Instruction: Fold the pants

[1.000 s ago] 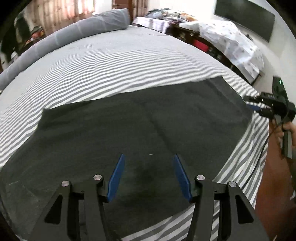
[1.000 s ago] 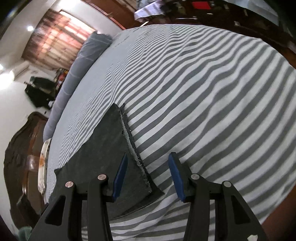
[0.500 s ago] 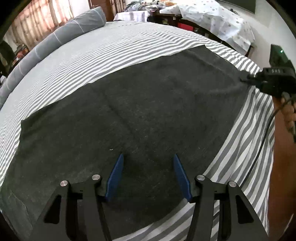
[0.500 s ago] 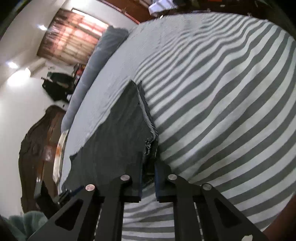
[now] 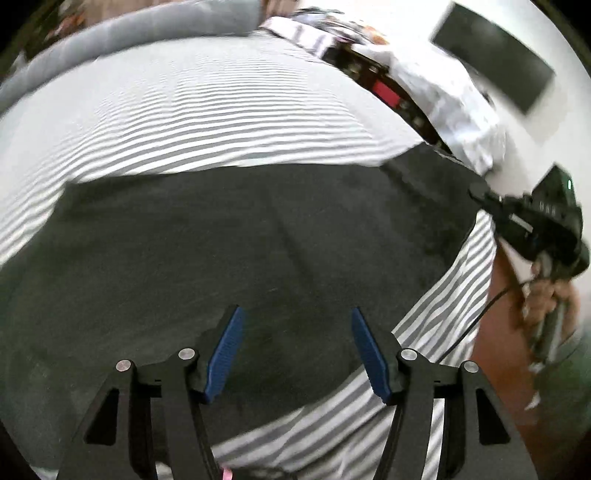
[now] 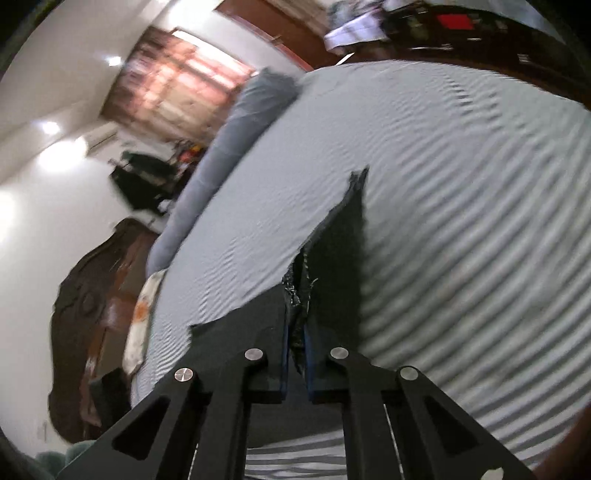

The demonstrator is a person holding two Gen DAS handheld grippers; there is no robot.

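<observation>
Dark grey pants [image 5: 240, 240] lie spread across a striped bed, folded lengthwise. My left gripper [image 5: 295, 350] is open and hovers just above the near edge of the pants. My right gripper [image 6: 295, 350] is shut on the frayed hem end of the pants [image 6: 340, 236] and holds it lifted off the bed. The right gripper also shows in the left wrist view [image 5: 484, 197] at the right, gripping the far right corner of the pants.
The grey-and-white striped sheet [image 5: 221, 110] covers the bed. A long grey bolster [image 5: 129, 33] lies along the far edge. A cloth-covered table [image 5: 454, 103] and dark furniture stand beyond the bed. A wooden headboard [image 6: 92, 295] is at left.
My right gripper closed on the hem end of the pants and lifted it off the bed. My left gripper stayed open and shifted a little over the near edge.
</observation>
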